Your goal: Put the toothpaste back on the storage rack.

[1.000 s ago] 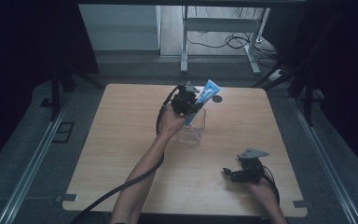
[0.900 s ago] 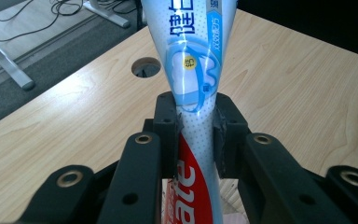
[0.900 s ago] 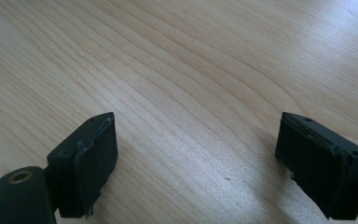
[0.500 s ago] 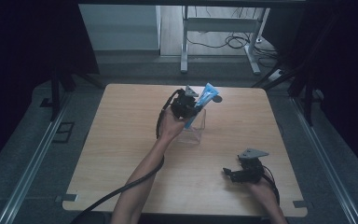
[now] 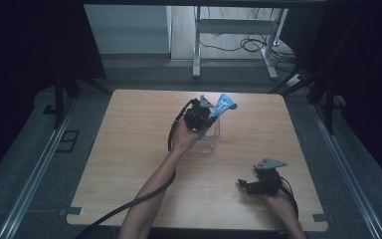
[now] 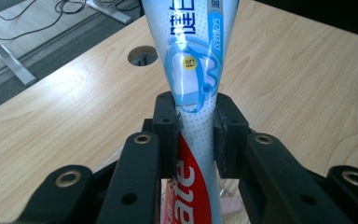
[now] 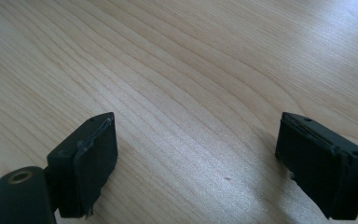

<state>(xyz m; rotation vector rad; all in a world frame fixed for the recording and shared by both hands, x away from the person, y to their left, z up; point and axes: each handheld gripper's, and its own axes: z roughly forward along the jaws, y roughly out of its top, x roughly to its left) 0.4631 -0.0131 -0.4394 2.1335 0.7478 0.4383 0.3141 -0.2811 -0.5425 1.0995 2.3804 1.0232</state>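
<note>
Two grippers are at work here, and they are doing very different things. In the person's left hand, the left gripper [image 5: 202, 115] has its black jaws pinched in on a blue, white and red plastic toothpaste tube [image 5: 220, 107]; the left gripper view shows both pads pressing the tube's flattened body [image 6: 196, 100], with the red lettered part running down between the jaws. From the high view, the tube stands tilted over a small clear plastic box [image 5: 209, 135] near the middle of the pale wooden table [image 5: 129, 149], its broad end leaning up and away toward the far right. Compared with the frames from a second earlier, the tube has drawn in closer to the box and sits lower against it, though whether its lower end is already inside I cannot tell. That small shift suggests the tube is being fed into the box, so the work looks close to the point of letting go. The right gripper [image 5: 258, 186] rests near the table's front right corner, well apart from the box, jaws spread wide and holding nothing, bare wood between its pads [image 7: 95, 161].
</note>
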